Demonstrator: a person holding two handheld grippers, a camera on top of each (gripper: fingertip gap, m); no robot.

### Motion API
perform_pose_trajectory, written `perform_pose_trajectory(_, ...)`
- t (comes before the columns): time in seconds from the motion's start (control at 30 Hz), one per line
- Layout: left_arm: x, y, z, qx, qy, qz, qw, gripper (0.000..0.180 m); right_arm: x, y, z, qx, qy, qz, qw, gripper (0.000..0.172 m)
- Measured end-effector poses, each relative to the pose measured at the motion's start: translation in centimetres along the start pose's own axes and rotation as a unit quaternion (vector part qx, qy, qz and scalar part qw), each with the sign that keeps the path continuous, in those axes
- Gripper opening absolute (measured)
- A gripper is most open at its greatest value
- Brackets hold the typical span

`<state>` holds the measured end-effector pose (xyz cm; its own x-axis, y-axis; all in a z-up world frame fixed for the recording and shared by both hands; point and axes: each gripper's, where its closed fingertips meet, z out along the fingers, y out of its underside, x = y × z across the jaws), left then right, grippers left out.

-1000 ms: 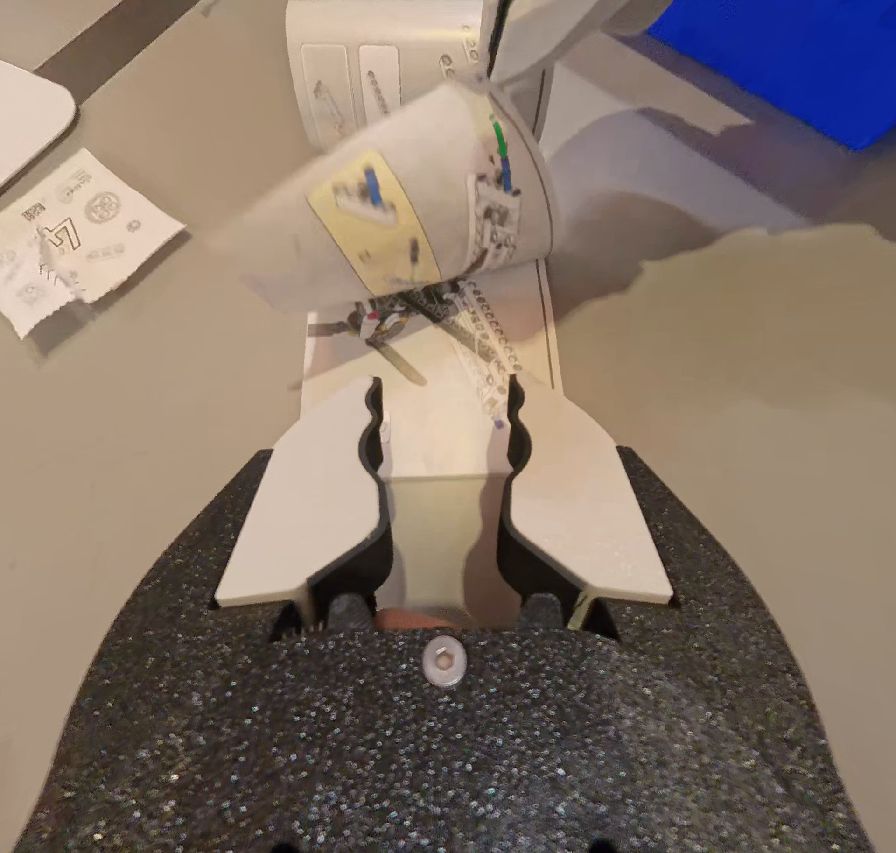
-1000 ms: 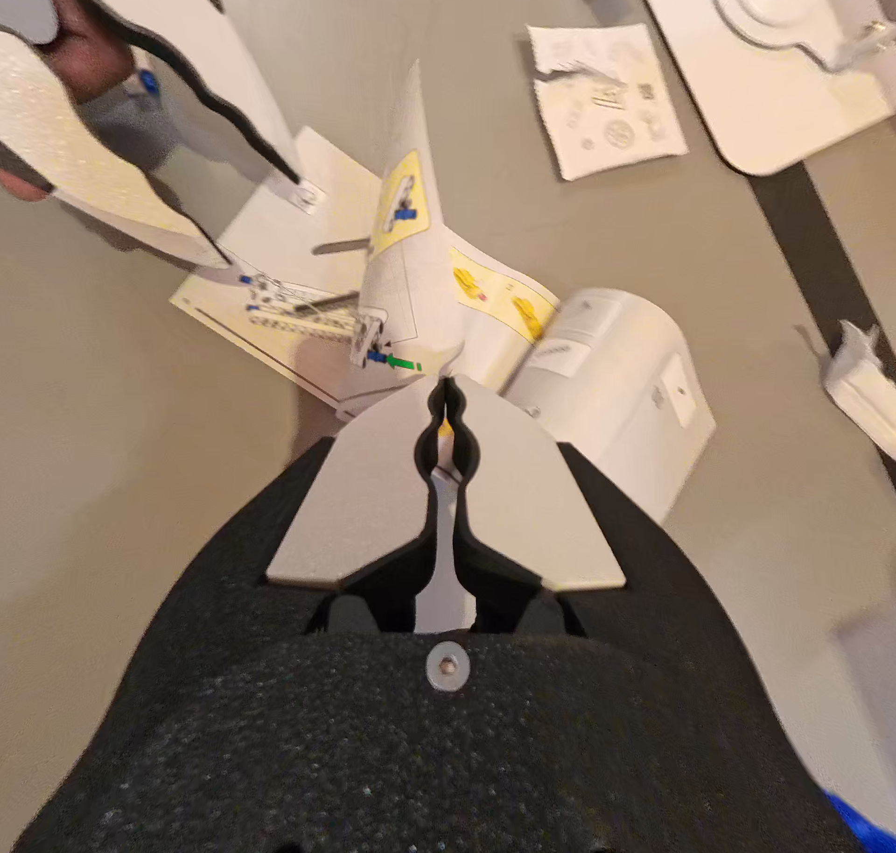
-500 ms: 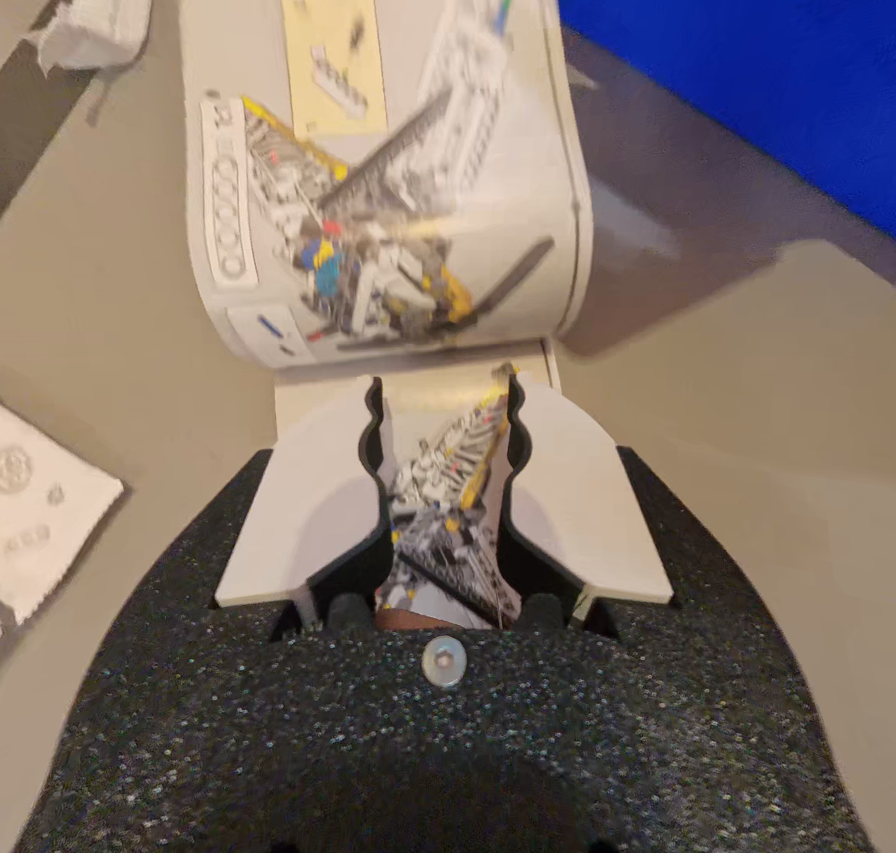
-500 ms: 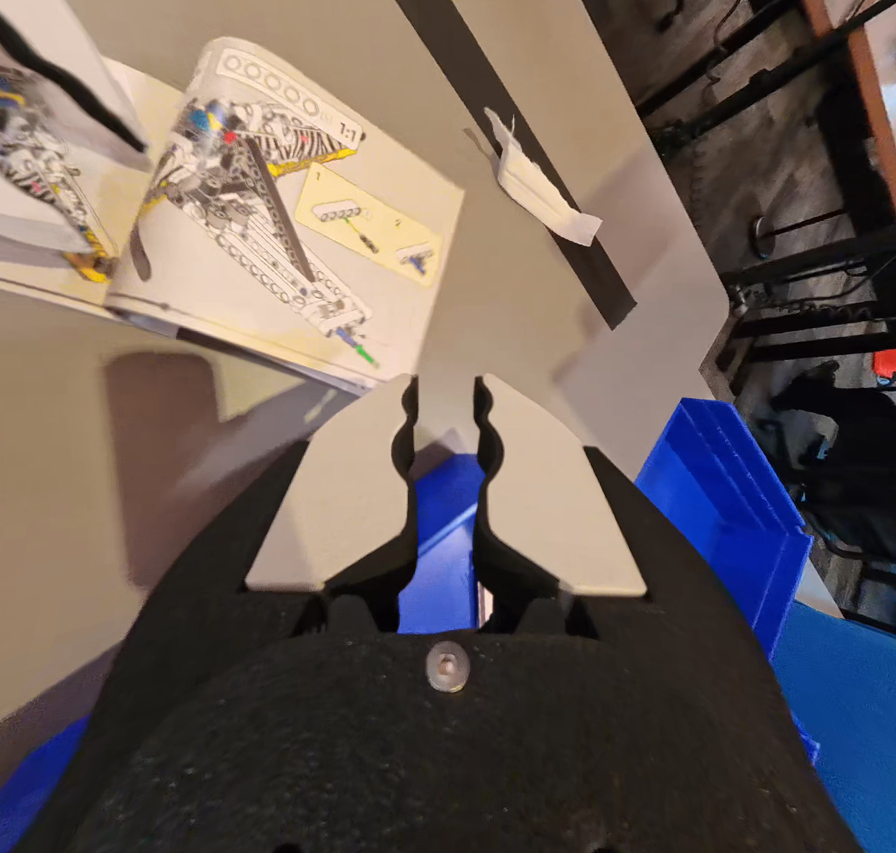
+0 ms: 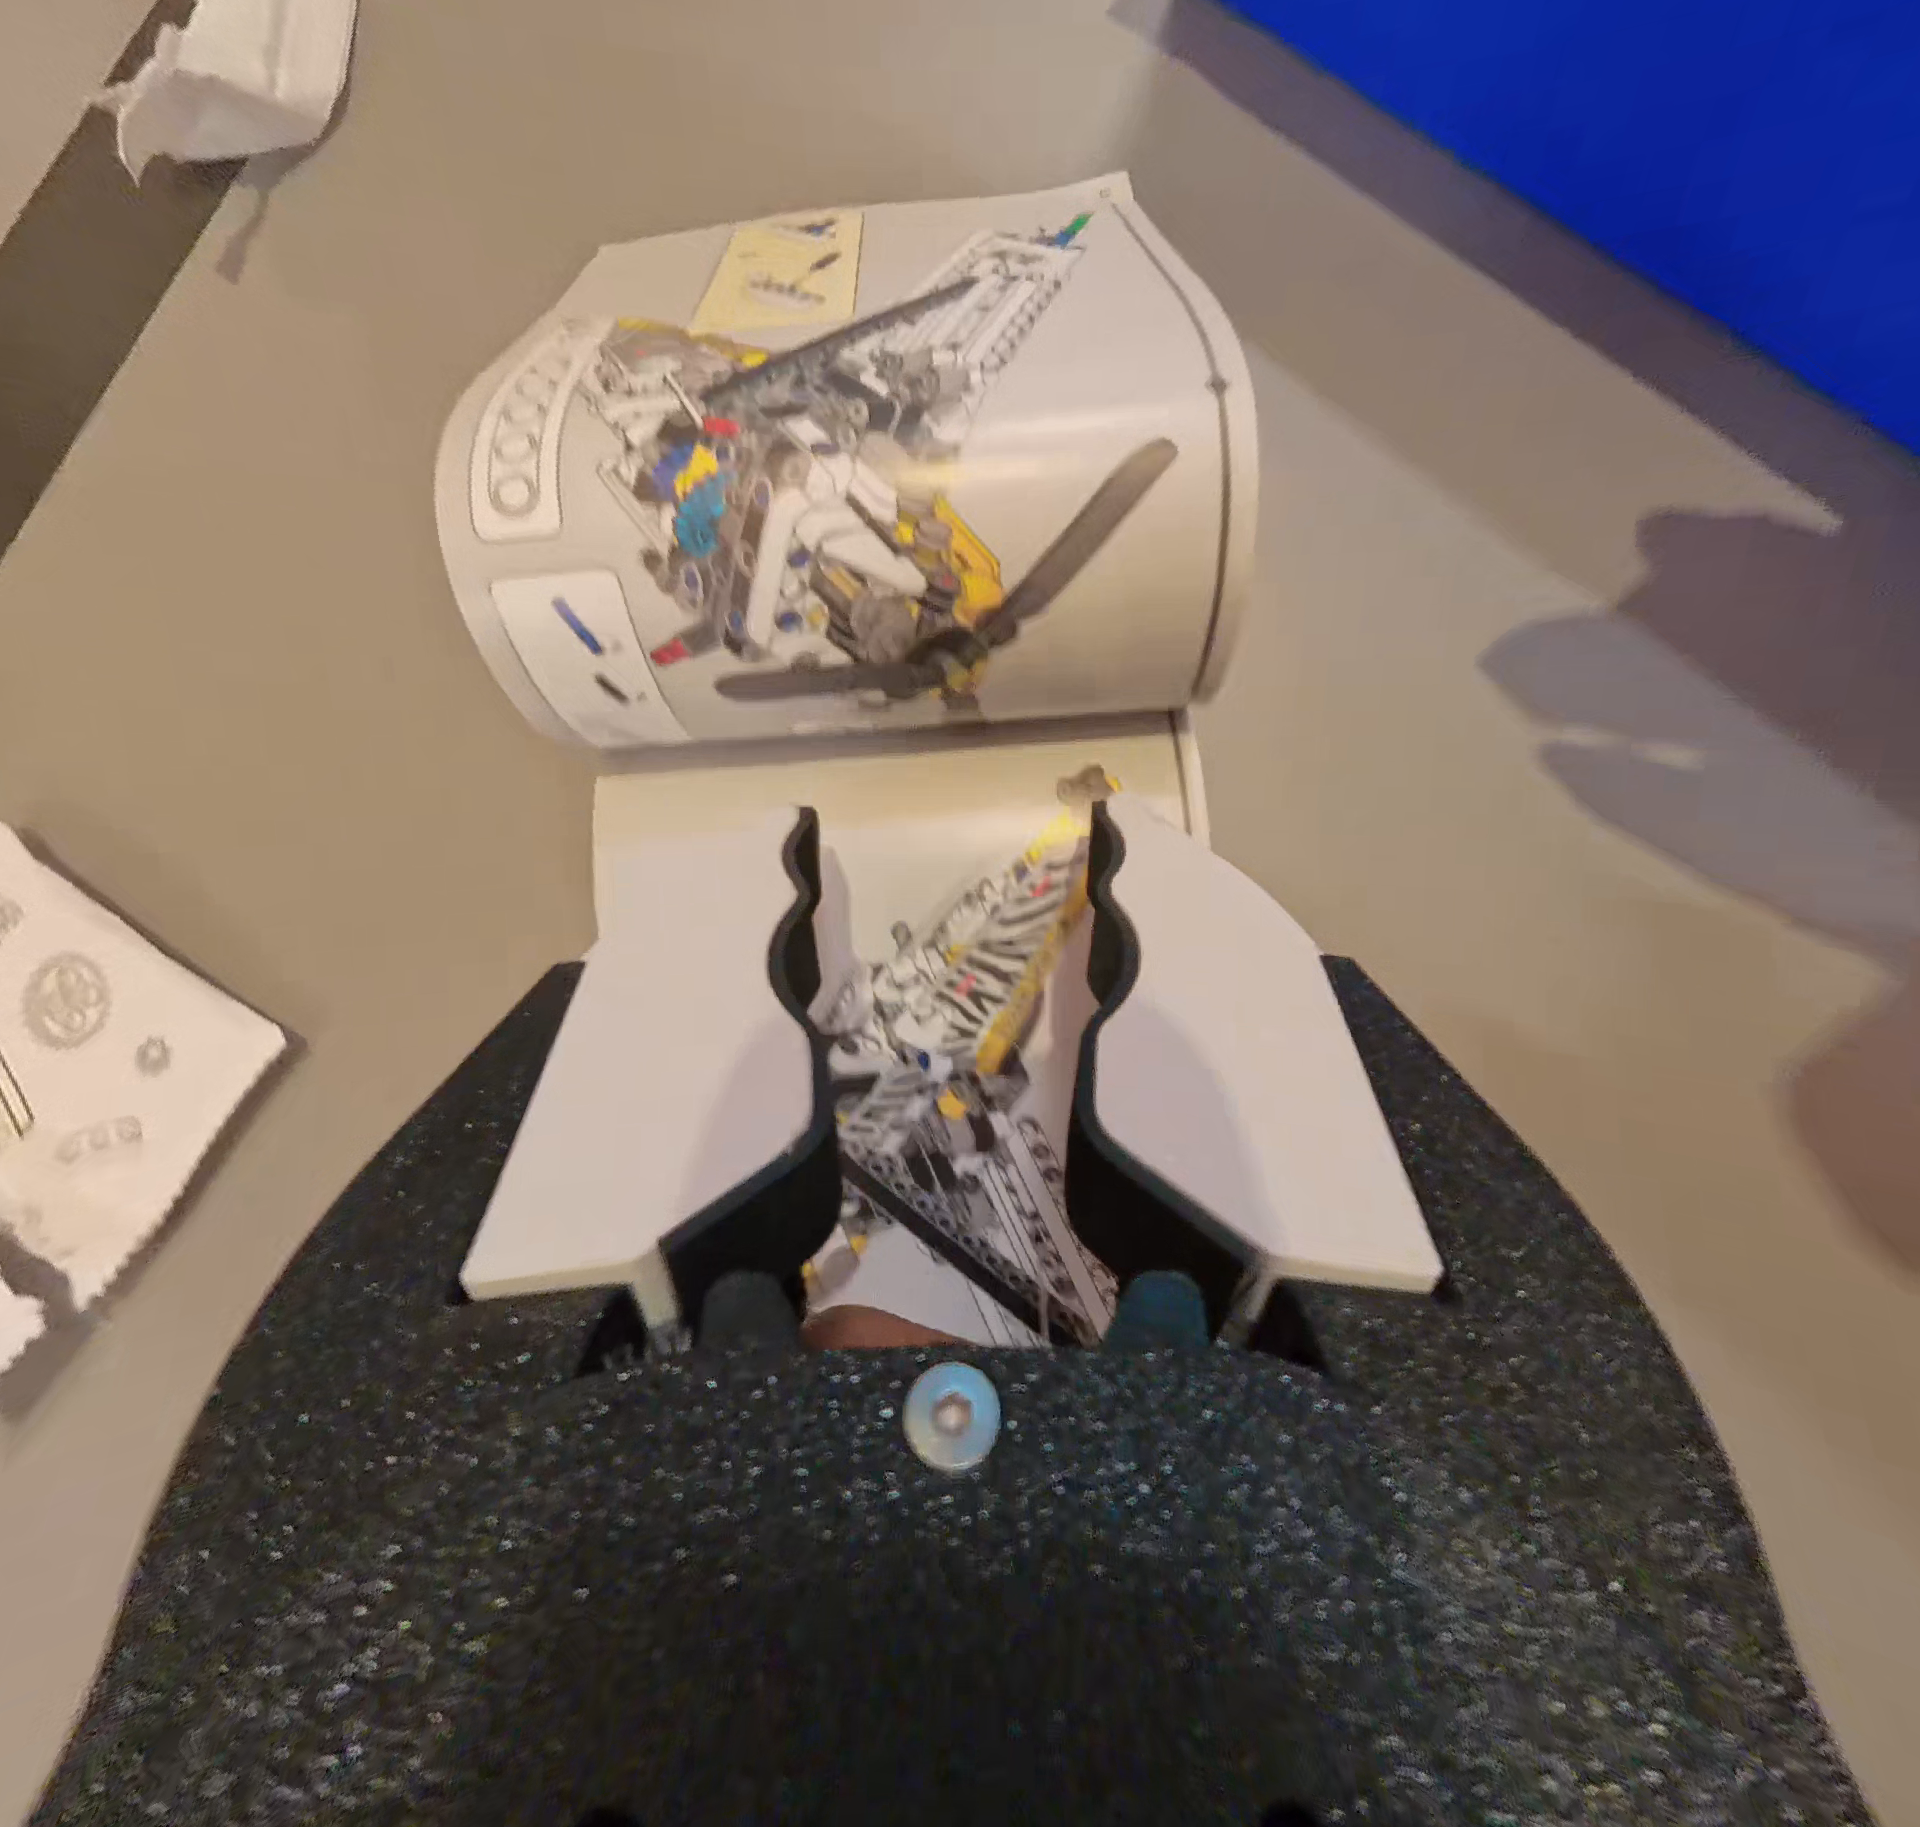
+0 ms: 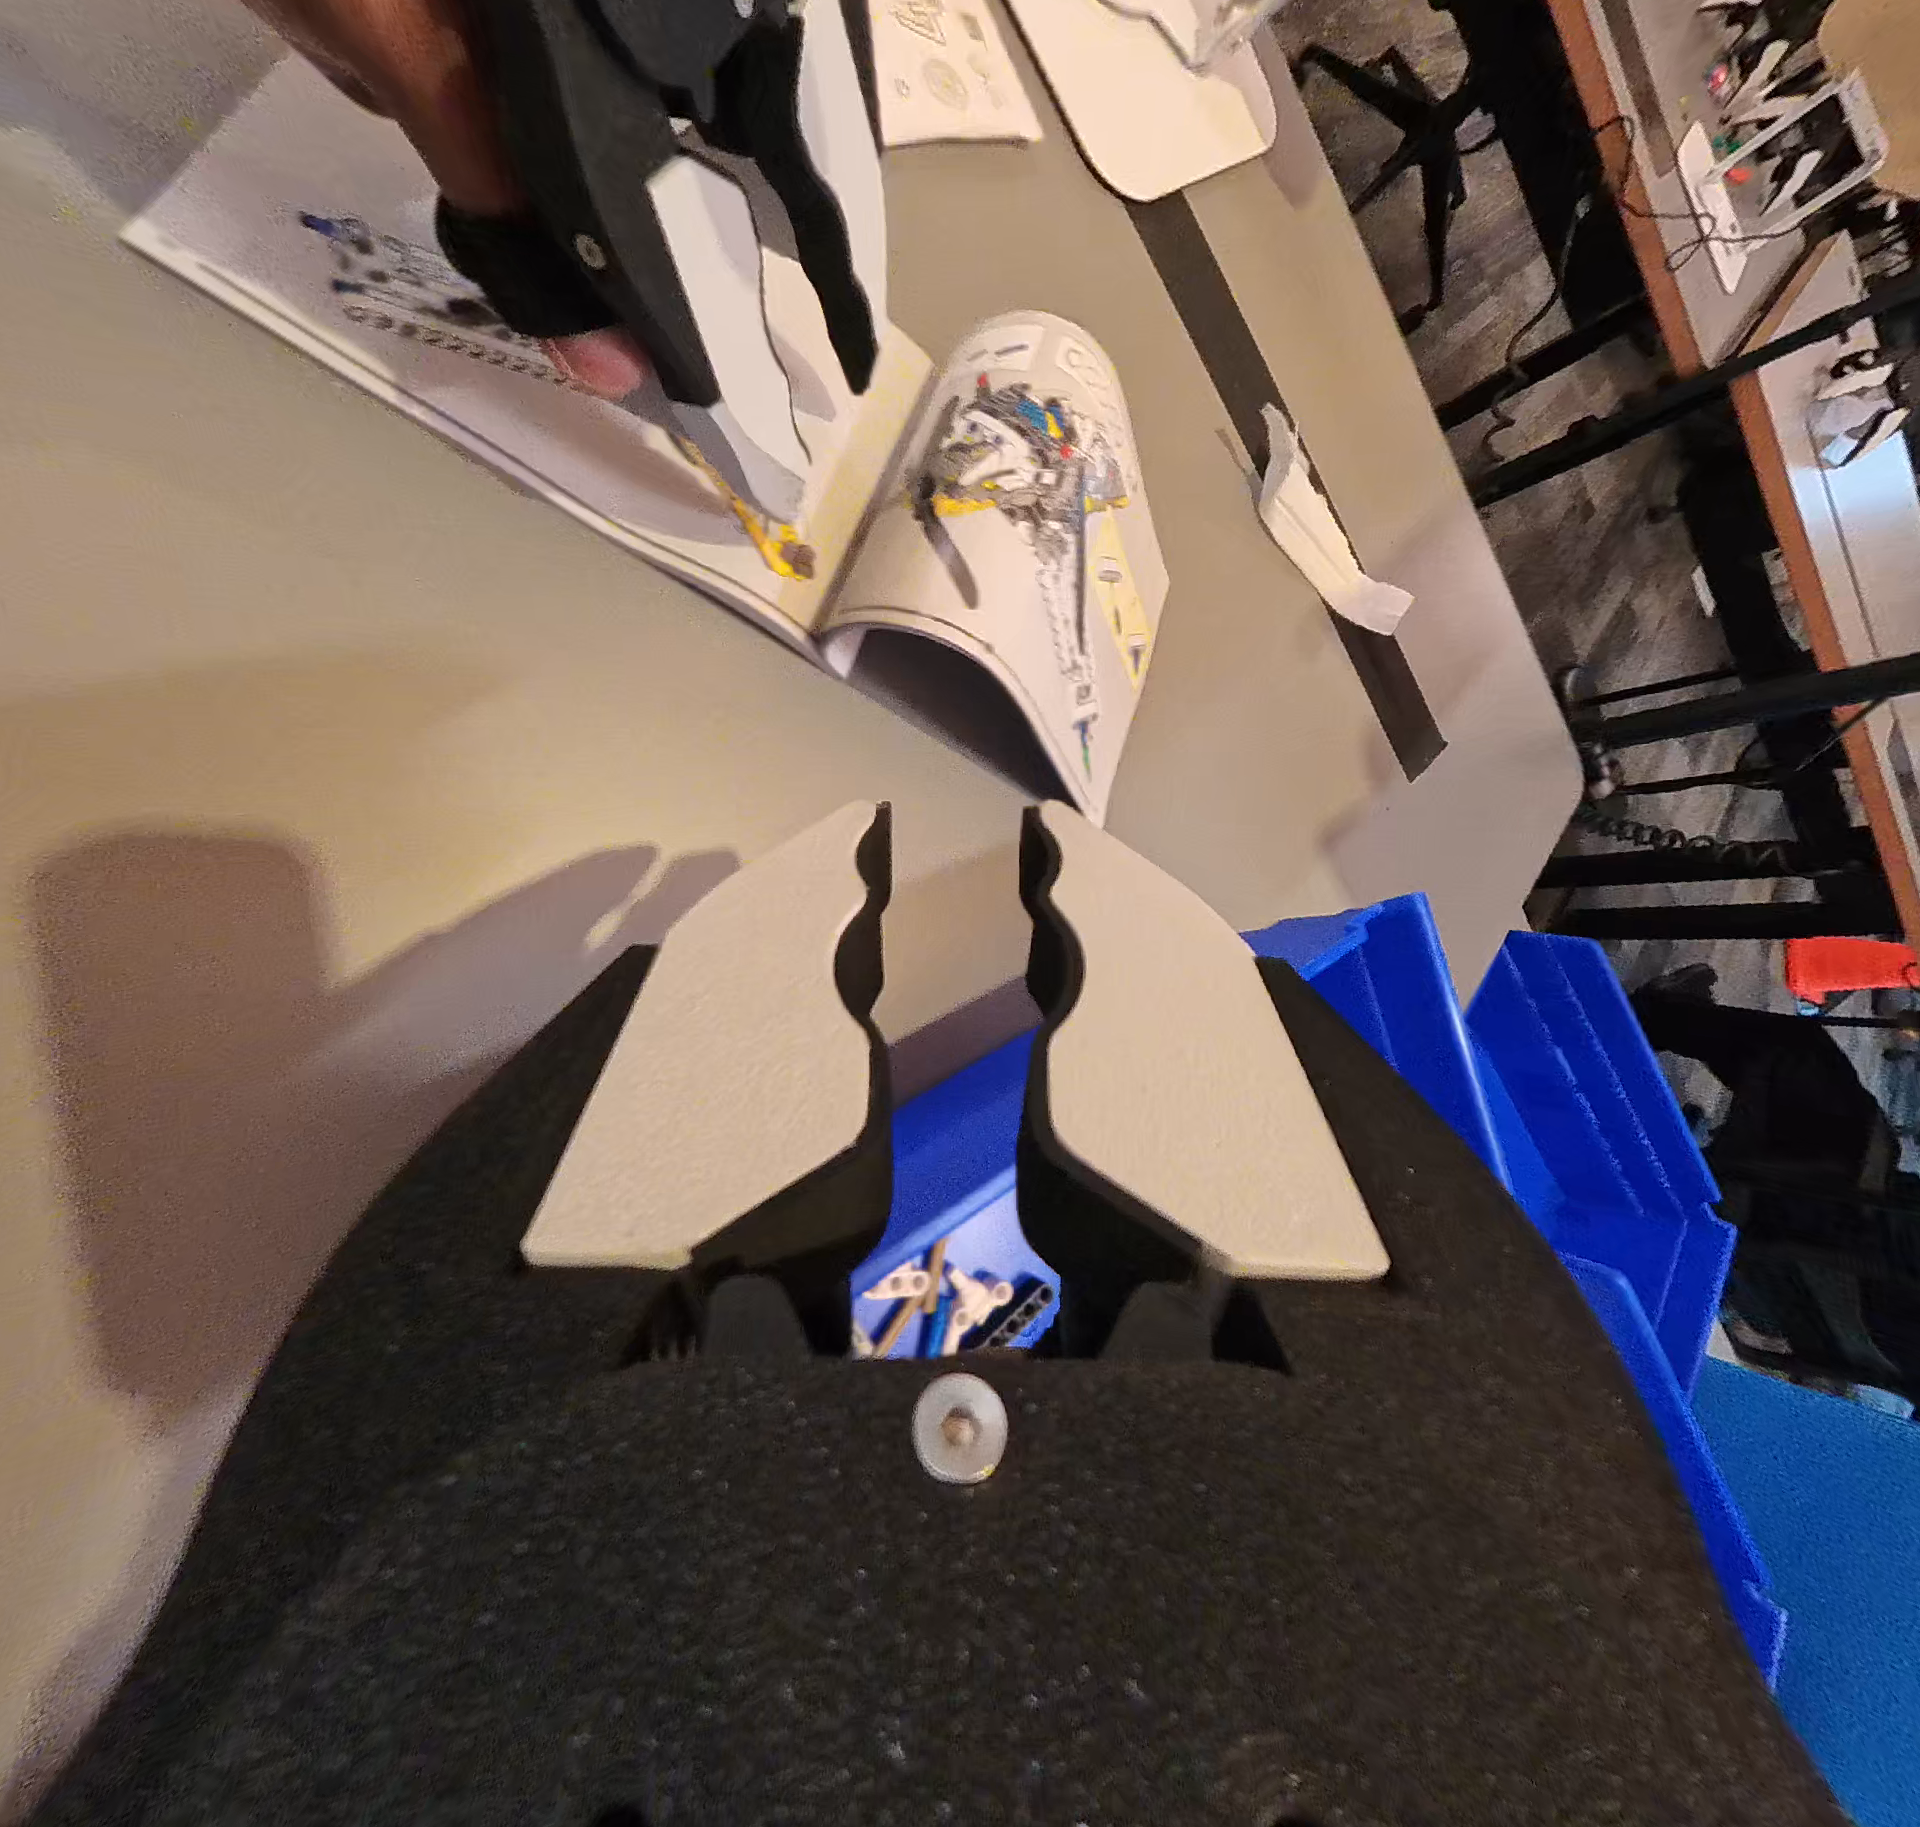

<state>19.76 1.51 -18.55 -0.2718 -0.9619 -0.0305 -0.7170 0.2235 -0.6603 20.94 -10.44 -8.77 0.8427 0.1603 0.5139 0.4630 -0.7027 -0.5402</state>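
**Left wrist view: a curled page that may spring over**

Left wrist view shows us an open instruction booklet [image 5: 831, 489] lying on the desk [image 5: 1455, 842], its far page bowed up in an arch at 12 o'clock from the left gripper [image 5: 951, 821]. That gripper hovers over the near page with its fingers spread wide and nothing clamped; in the right wrist view one fingertip [image 6: 774, 489] looks close to the paper, though we cannot tell if it touches. We judge the arched page could flop over if nothing weighs it down, and a sideways drag by that fingertip could crease the near page.

Further out, the right gripper [image 6: 956, 842] sits at the desk edge, partly open and empty, above a blue bin [image 6: 1455, 1050] of small parts [image 6: 956, 1299]. A torn paper bag [image 5: 239, 32] lies at 10 o'clock and a printed sheet [image 5: 94, 1060] at 8 o'clock.
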Motion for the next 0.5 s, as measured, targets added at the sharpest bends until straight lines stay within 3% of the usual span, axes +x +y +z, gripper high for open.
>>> perform_pose_trajectory(0.27,4.0,4.9,-1.5,-0.026,0.003,0.044,0.999,0.052,-7.9,-1.9,0.3,0.026,-0.024,-0.017,0.999,0.023)
perform_pose_trajectory(0.5,2.1,6.9,-2.6,-0.034,-0.017,0.045,0.998,0.053,-8.5,-3.2,2.1,0.004,0.059,-0.066,0.996,0.023)
